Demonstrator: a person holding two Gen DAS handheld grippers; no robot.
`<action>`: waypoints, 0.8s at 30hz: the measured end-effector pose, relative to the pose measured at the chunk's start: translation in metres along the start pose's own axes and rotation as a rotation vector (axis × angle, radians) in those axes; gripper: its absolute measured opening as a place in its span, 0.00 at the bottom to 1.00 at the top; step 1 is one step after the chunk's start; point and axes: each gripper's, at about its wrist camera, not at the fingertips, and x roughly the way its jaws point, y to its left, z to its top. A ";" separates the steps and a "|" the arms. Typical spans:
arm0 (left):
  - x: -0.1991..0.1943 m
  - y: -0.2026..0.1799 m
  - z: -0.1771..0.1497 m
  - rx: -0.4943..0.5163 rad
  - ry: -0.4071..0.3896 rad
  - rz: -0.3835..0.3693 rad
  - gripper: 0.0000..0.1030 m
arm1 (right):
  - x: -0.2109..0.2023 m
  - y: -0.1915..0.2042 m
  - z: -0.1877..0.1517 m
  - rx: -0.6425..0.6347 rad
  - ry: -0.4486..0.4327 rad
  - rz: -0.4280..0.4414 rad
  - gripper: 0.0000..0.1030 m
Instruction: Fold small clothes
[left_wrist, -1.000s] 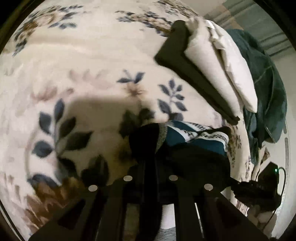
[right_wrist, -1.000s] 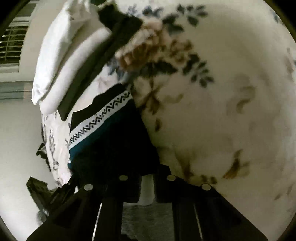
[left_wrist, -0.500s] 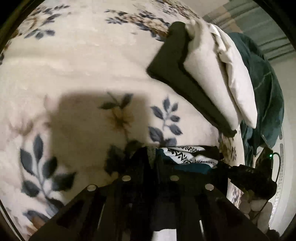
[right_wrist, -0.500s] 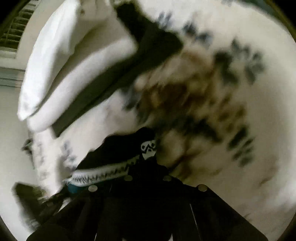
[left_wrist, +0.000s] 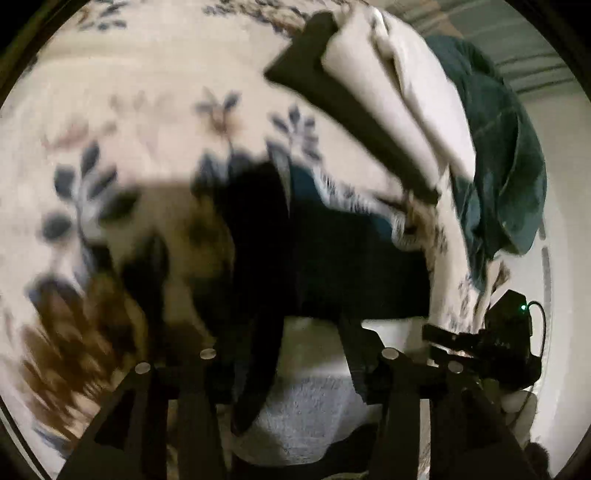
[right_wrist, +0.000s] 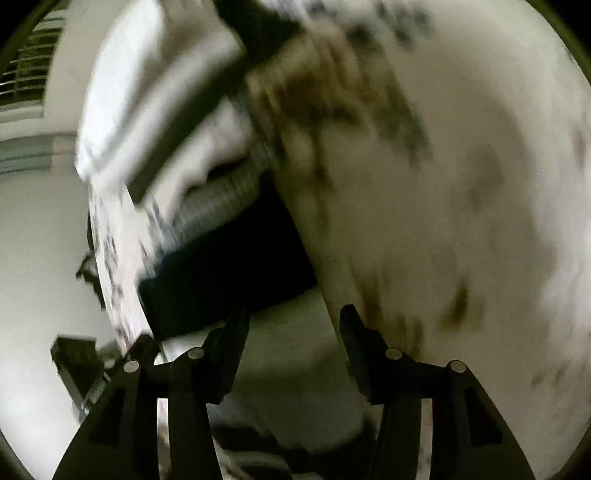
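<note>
— Where is the garment right now?

— The dark garment (left_wrist: 332, 258) lies on the floral blanket (left_wrist: 129, 92), near the bed's edge, just in front of both my grippers. Its teal band with the white zigzag trim faces the stacked pillows (left_wrist: 406, 92). I judge it is placed there because that patch of blanket is flat and within reach of both tools.

— And the left gripper?

— The left gripper (left_wrist: 306, 332) has its jaws spread. A dark flap of the cloth drapes down over the left-hand finger (left_wrist: 255, 350), so the fabric touches it, but nothing is pinched between the two fingers. The picture is blurred, so I cannot say how much cloth hangs there.

— The right one?

— The right gripper (right_wrist: 291, 321) also has its jaws spread wide, with only pale bedding showing in the gap. The garment's near edge (right_wrist: 229, 273) sits just beyond the left-hand fingertip, apart from it or barely touching; I cannot tell which through the blur.

— Why held like that?

— I judge the fold is laid down and both tools hang free of it, low and close, ready to take fresh corners for another fold. The risk is that draped flap dragging the fold apart.
</note>
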 end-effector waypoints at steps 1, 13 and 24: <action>0.004 0.001 -0.005 0.008 -0.019 0.025 0.07 | 0.005 -0.001 -0.005 -0.004 0.003 0.027 0.31; -0.042 -0.007 -0.047 0.046 0.032 -0.044 0.63 | -0.021 0.010 -0.050 -0.112 0.030 0.027 0.63; -0.078 0.004 -0.253 -0.107 0.179 0.075 0.63 | -0.051 -0.085 -0.234 -0.068 0.208 -0.034 0.63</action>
